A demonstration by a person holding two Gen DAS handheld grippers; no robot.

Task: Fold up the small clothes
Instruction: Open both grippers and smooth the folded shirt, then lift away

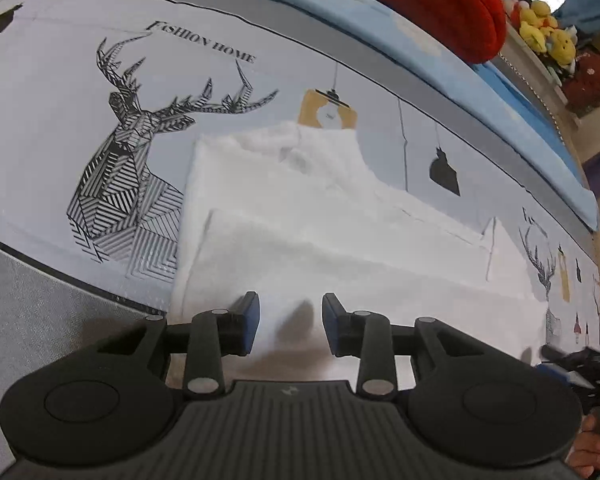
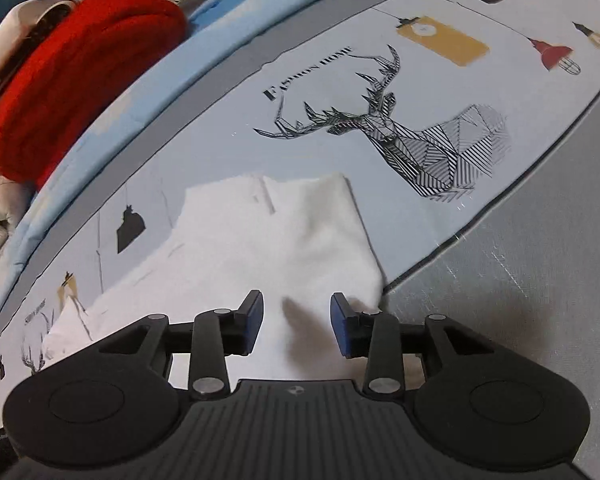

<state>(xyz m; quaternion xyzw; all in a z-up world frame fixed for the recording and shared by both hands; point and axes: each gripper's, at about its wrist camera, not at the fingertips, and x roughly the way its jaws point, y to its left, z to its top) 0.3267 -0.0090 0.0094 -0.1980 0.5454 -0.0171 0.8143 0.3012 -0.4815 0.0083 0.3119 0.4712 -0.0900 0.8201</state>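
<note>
Garment: the white garment (image 1: 340,216) lies flat on the printed sheet (image 1: 60,128), right in front of me, already doubled into layers; I can see a folded-over edge running across it and a sleeve-like flap tucked on top.
Far end: the collar end points away from me, beside the yellow lamp print (image 1: 327,114).
Left gripper (image 1: 290,322): released, jaws parted over the near hem, nothing pinched between the blue pads.
Right gripper (image 2: 296,324): same story, jaws apart over the near corner of the garment, holding nothing.
Progress: I'd say at least one fold is laid down and let go.
Left to do: probably another fold to make it compact, then tidy the edges.
Around: deer print (image 2: 400,136) beside the garment, red knit (image 2: 80,76) and blue bedding (image 1: 380,20) well apart beyond.
</note>
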